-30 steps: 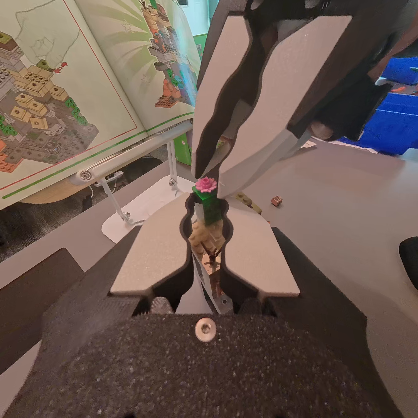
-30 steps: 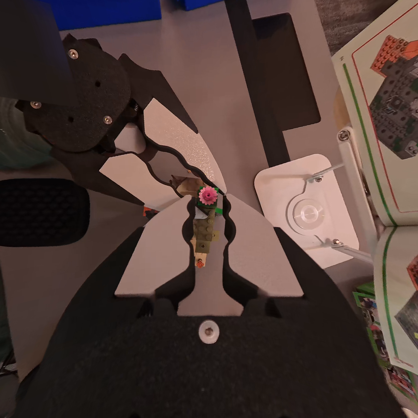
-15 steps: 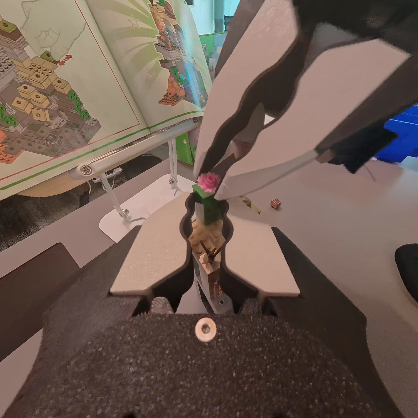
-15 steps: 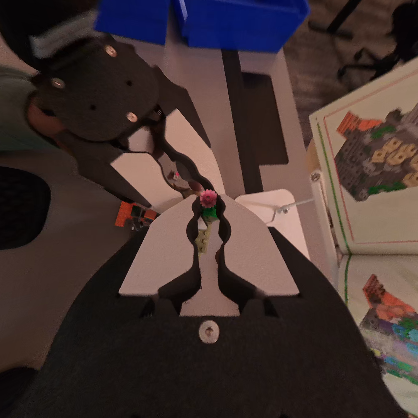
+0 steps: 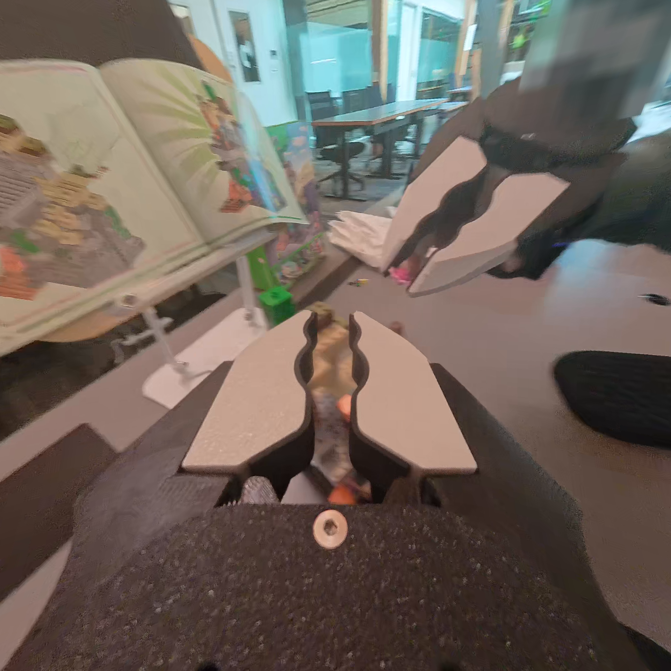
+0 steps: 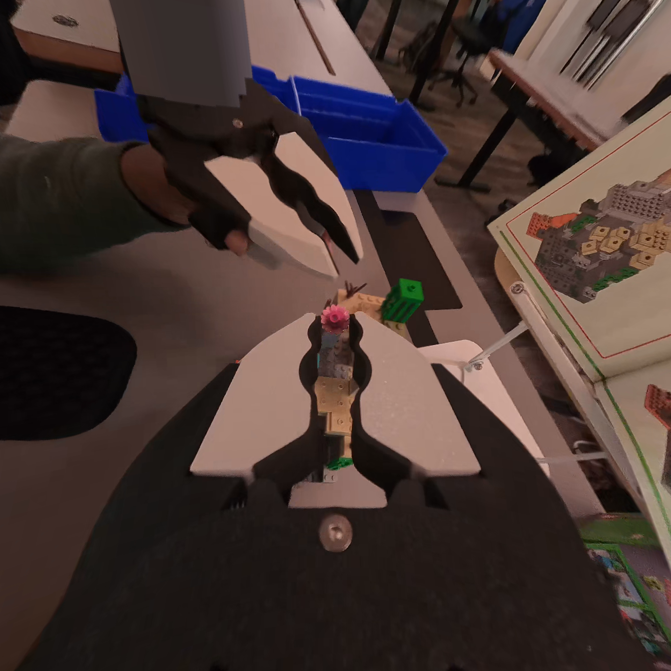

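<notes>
My right gripper [image 6: 334,316] is shut on a small pink flower piece [image 6: 334,319] at its fingertips and holds it in the air. It also shows at the upper right of the left wrist view [image 5: 399,281], with the flower [image 5: 401,274]. Below it, a brick model [image 6: 363,301] of tan and grey bricks with a green cactus block [image 6: 403,297] lies on the grey table [image 6: 181,290]. My left gripper [image 5: 332,318] hovers over the model [image 5: 328,348], jaws a narrow gap apart with nothing between them. A hand holds it in the right wrist view [image 6: 345,268].
An open instruction booklet [image 5: 109,174] rests on a white stand [image 5: 192,363] beside the model. Blue bins [image 6: 381,138] stand at the table's far end. A black padded thing [image 6: 54,370] sits at the table edge. White bags [image 5: 359,232] and a colourful box [image 5: 301,232] lie behind. The gap from one gripper's tips to the other's is roughly 4 cm.
The pink flower has come off the green cactus block and moved away in my right gripper. The model is no longer gripped in my left jaws, which have narrowed and drawn back.
</notes>
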Demonstrator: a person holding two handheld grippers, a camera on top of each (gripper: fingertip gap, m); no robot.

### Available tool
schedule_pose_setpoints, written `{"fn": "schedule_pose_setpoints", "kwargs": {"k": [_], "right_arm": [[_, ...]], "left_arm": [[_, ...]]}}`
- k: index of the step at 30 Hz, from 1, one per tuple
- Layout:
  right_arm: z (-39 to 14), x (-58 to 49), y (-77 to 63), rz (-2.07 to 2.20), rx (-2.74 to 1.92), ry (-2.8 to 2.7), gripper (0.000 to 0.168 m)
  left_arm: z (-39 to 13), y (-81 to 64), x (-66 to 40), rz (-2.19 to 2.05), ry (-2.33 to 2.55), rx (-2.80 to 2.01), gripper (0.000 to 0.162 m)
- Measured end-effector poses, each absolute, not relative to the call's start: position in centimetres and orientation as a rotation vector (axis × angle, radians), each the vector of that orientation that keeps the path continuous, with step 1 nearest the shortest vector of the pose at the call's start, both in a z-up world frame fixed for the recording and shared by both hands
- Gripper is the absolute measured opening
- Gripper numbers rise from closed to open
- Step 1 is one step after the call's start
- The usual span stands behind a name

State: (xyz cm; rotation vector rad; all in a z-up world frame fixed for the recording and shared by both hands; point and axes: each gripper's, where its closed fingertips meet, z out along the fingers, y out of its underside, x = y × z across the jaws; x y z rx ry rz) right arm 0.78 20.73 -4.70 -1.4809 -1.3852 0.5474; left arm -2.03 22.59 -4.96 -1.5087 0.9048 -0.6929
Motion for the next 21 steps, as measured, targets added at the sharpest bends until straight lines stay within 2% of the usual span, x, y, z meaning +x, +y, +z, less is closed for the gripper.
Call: {"fn": "schedule_pose_setpoints", "kwargs": {"k": [9,16,21], "right_arm": [[-9.4,1.2,13.1,0.236,-1.179,-1.467,0.014],[-12.6,1.2,9.6,0.062,-1.041,-1.603,0.015],[-13.7,1.5,8.6,-0.029,-0.964,-1.653,0.014]], "left_arm": [[-9.8,12.2,1.2,-1.241,0.993,-1.632,0.017],[-12.7,8.7,2.2,-1.384,1.02,-1.682,0.005],[-13.9,7.7,2.7,-1.373,1.035,-1.694,0.003]]}}
